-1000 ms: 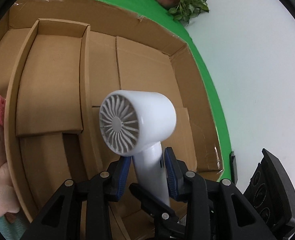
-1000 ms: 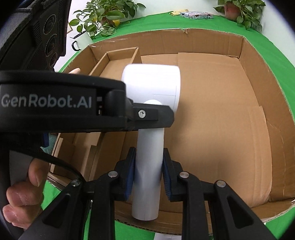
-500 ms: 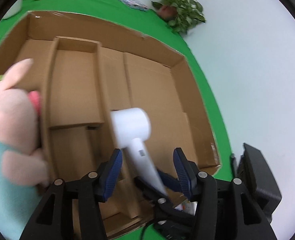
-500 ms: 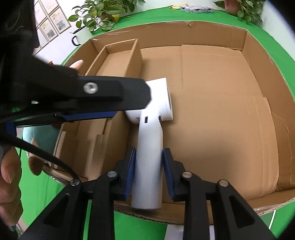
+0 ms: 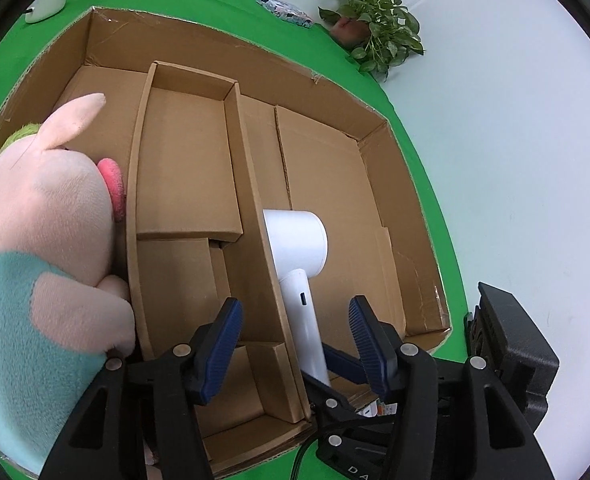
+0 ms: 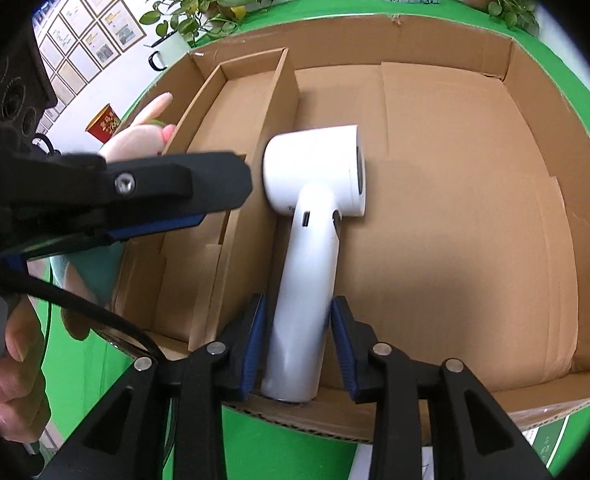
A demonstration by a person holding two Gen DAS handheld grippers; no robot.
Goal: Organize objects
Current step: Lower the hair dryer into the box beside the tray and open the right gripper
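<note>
A white hair dryer (image 6: 311, 208) lies on the floor of the big right compartment of a cardboard box (image 6: 455, 40). Its head is against the inner divider and its handle end rests at the box's front wall. My right gripper (image 6: 299, 340) straddles the handle; its jaws are opening, with thin gaps at the pads. My left gripper (image 5: 295, 344) stands open above the divider (image 5: 251, 200), and the dryer (image 5: 299, 248) sits lower down beyond it, untouched. One left finger (image 6: 183, 180) crosses the right wrist view.
A pink plush pig (image 5: 43, 208) in a teal top fills the narrow left compartment. A cardboard insert (image 5: 187, 168) forms the middle compartments. The box sits on a green cloth (image 5: 215, 12) with potted plants (image 5: 379, 36) at the back. A hand (image 6: 11, 360) holds the left gripper.
The left gripper let go of the handle, opened wide and drew back to the left. The dryer went from upright to lying on the box floor. The right jaws widened slightly.
</note>
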